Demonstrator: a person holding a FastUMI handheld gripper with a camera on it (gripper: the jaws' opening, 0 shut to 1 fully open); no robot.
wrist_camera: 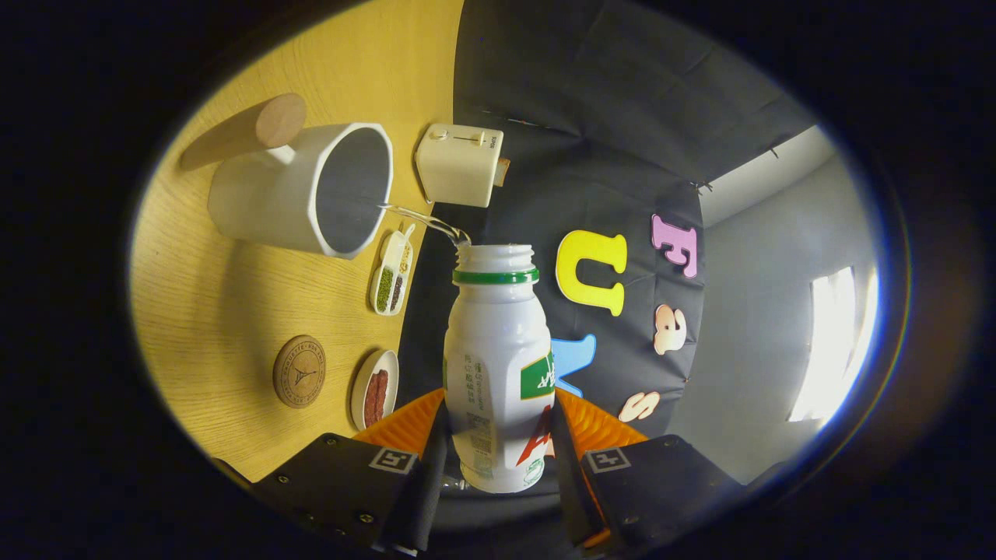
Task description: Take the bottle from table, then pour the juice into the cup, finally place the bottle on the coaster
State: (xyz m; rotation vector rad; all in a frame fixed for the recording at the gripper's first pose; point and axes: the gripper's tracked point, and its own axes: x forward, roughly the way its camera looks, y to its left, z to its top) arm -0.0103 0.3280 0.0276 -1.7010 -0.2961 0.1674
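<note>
While a thin clear stream is poured into the white cup point(311, 190), the white plastic bottle point(498, 365) with a green neck ring and unreadable green label is squeezed between both fingers of the gripper point(498, 459).

Gripper point(498, 443) clamps both fingers on the tilted bottle point(498, 358); a clear stream point(424, 220) arcs from its mouth into the white cup point(311, 190) on the counter point(226, 311).
</note>
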